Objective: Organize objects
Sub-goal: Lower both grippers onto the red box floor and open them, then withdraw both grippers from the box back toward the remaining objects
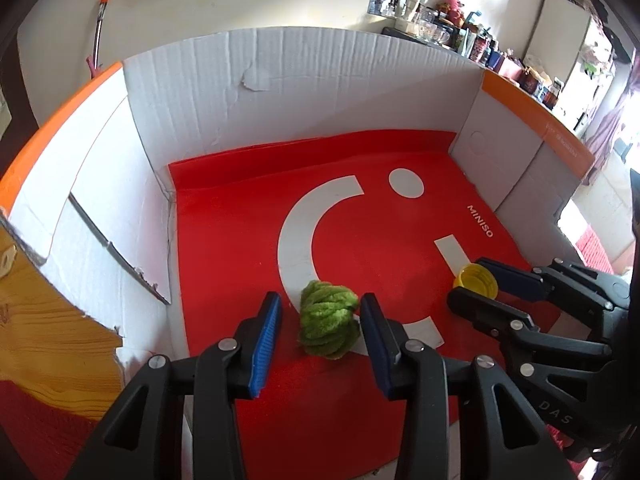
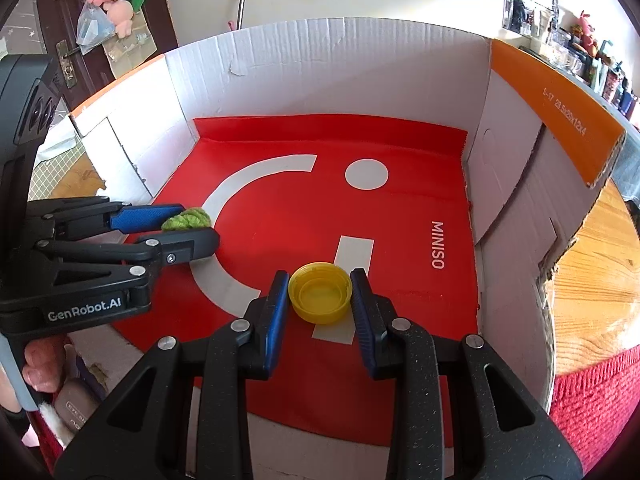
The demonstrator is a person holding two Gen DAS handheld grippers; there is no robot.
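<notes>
Lying on the red bag [image 1: 248, 240] inside the cardboard box [image 1: 320, 80], green yarn ball [image 1: 329, 322] between the left gripper [image 1: 320, 332], pads apart and clear of it, yellow cap [image 2: 320, 298] clamped mouth-up by the right gripper [image 2: 320, 300].

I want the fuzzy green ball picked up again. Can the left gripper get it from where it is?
Probably yes. The green yarn ball lies on the red bag right between the left gripper's open fingers, with nothing in between. The right gripper sits off to the side, shut on the yellow bottle cap.
</notes>
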